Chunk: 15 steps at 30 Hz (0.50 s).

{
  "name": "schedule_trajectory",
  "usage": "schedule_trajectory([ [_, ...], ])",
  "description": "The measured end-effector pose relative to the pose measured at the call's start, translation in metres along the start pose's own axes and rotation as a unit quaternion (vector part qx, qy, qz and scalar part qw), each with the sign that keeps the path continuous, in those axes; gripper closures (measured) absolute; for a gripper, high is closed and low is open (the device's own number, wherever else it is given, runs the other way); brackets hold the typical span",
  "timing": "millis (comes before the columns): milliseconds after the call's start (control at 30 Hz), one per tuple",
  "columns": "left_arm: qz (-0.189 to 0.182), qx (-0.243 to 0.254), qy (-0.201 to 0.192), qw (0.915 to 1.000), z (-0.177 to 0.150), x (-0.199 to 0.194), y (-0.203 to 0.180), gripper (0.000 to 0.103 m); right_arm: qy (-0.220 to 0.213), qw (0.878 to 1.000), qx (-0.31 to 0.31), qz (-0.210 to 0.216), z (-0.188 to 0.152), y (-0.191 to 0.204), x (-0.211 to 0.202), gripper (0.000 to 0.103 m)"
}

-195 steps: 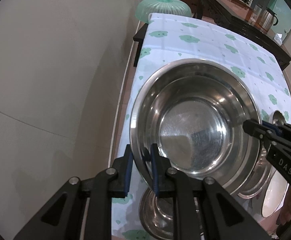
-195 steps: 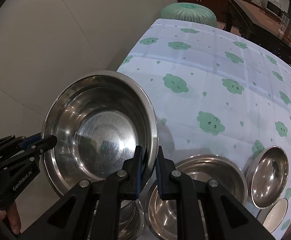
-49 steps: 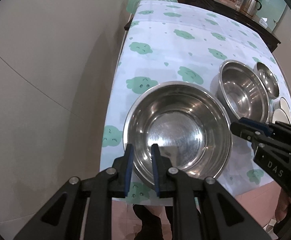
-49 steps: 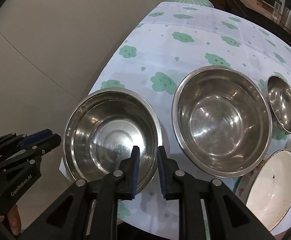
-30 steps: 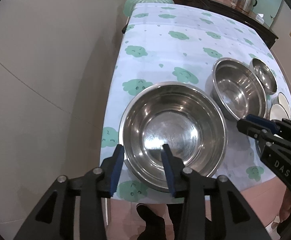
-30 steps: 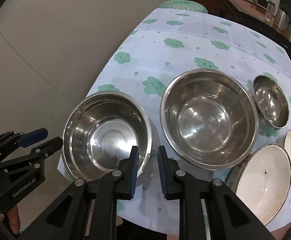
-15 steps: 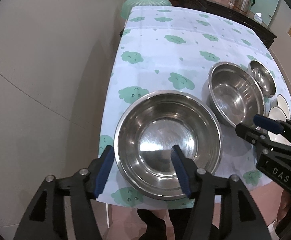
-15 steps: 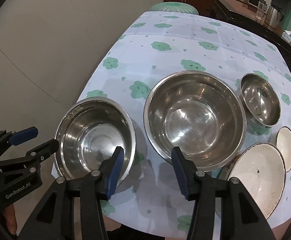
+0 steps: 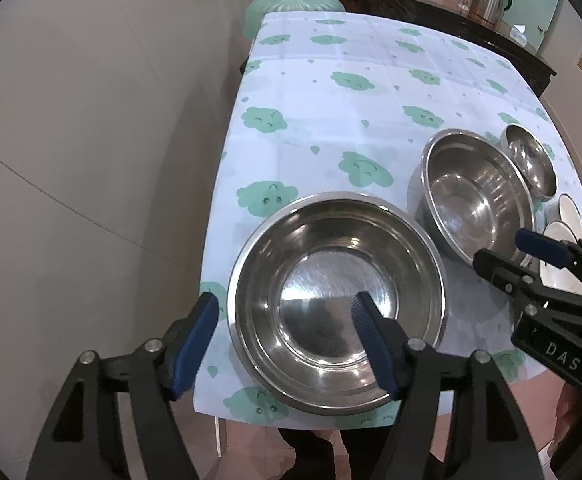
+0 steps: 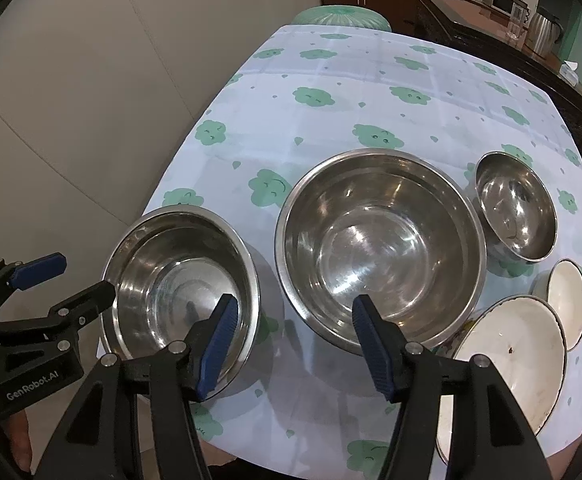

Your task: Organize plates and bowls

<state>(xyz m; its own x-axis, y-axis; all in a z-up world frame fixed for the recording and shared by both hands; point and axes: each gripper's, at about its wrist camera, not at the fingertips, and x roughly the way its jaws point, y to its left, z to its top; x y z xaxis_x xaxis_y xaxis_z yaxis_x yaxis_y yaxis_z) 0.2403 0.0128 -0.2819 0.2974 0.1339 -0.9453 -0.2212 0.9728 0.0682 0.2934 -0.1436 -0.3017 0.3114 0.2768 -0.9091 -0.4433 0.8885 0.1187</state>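
A kettle (image 10: 545, 29) stands on the sideboard (image 10: 491, 12).

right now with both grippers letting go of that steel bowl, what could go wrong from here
1. The near steel bowl sits close to the table's front edge; a nudge could tip it off.
2. Both grippers' jaws are opening, but the left gripper straddles the rim, so lifting could catch it.
3. The middle bowl appears to touch the large white plate; moving either could shift the other.

Bare tablecloth (image 10: 371, 80) beyond three bowls (image 10: 379, 248)
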Motion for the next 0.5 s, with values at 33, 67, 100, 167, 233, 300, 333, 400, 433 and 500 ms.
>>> schedule_trajectory([
  [33, 0.000, 0.000, 0.000, 1.0000, 0.001, 0.000, 0.001, 0.033, 0.001, 1.000, 0.000, -0.001, 0.002, 0.000, 0.001, 0.041],
  [67, -0.001, 0.000, 0.000, 1.0000, 0.003, 0.000, 0.002, 0.033, 0.001, 1.000, 0.000, -0.001, 0.003, 0.000, 0.001, 0.041],
  [100, -0.001, 0.000, 0.000, 1.0000, 0.004, 0.001, 0.002, 0.032, 0.000, 1.000, 0.000, -0.001, 0.005, 0.000, 0.001, 0.041],
  [167, 0.000, 0.000, -0.002, 1.0000, 0.007, 0.001, 0.003, 0.030, -0.002, 1.000, 0.000, -0.002, 0.008, -0.001, 0.001, 0.041],
  [233, 0.001, 0.000, -0.002, 1.0000, 0.010, 0.002, 0.003, 0.028, -0.003, 1.000, -0.001, -0.002, 0.012, 0.000, 0.001, 0.041],
  [300, 0.001, 0.002, 0.000, 1.0000, 0.014, 0.005, 0.003, 0.028, -0.003, 1.000, -0.001, -0.003, 0.013, -0.001, 0.001, 0.041],
  [333, 0.001, 0.002, 0.002, 1.0000, 0.015, 0.005, 0.003, 0.028, -0.002, 1.000, -0.001, -0.004, 0.014, -0.002, 0.002, 0.041],
  [400, 0.002, 0.006, 0.005, 1.0000, 0.020, 0.008, 0.002, 0.028, 0.000, 1.000, 0.001, -0.005, 0.016, -0.003, 0.004, 0.041],
  [433, 0.002, 0.008, 0.005, 1.0000, 0.021, 0.009, 0.001, 0.028, 0.001, 1.000, 0.001, -0.005, 0.017, -0.005, 0.005, 0.041],
  [500, 0.004, 0.011, 0.006, 0.9999, 0.026, 0.009, -0.001, 0.028, 0.001, 1.000, 0.004, -0.006, 0.020, -0.007, 0.006, 0.041],
])
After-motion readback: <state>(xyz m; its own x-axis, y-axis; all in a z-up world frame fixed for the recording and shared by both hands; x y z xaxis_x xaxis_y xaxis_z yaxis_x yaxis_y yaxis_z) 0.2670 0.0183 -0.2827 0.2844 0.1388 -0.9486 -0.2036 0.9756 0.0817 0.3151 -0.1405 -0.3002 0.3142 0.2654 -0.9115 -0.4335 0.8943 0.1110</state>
